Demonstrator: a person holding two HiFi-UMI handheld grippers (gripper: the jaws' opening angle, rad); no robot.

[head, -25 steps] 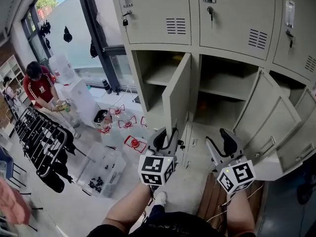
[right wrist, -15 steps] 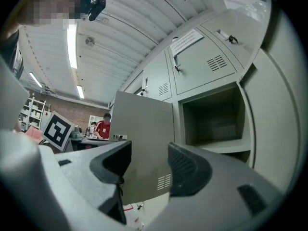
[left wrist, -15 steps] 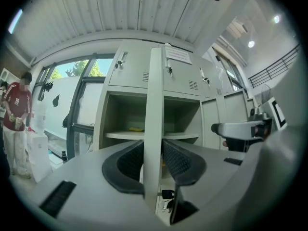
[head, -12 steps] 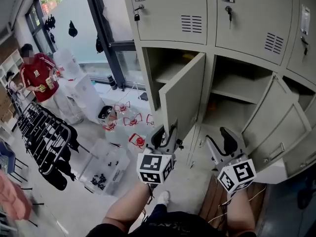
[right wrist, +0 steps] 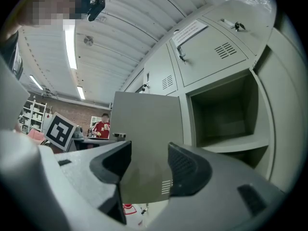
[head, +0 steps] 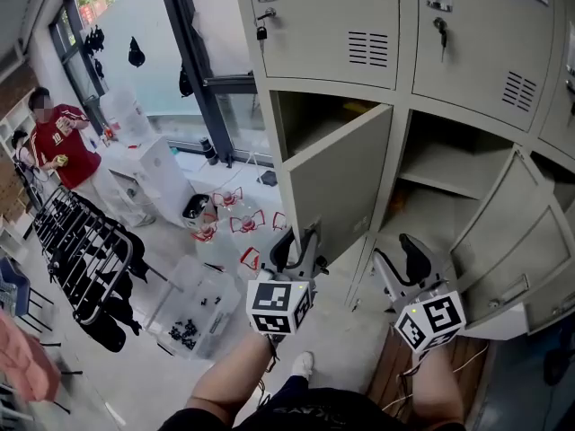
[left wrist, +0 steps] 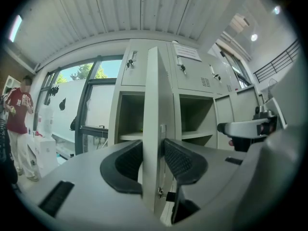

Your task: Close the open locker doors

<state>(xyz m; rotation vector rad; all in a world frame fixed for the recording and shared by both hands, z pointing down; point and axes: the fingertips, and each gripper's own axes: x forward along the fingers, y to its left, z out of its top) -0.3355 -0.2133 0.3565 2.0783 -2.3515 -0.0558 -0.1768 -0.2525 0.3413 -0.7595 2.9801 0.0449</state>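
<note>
Closure of the left beige metal locker door (head: 346,187) seems under way: jaws of the left gripper (head: 295,241), just opening, straddle its near edge; the right gripper (head: 402,254) gapes empty. Next, push the door flush.

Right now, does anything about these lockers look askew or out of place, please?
The left door hangs half open across its compartment, and the right doors jut out at differing angles; the upper doors are shut.

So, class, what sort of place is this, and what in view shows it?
Probably a locker or changing area in a workplace or school: a bank of grey metal lockers, some with doors open, a clothes drying rack nearby, and tall windows beside them.
</note>
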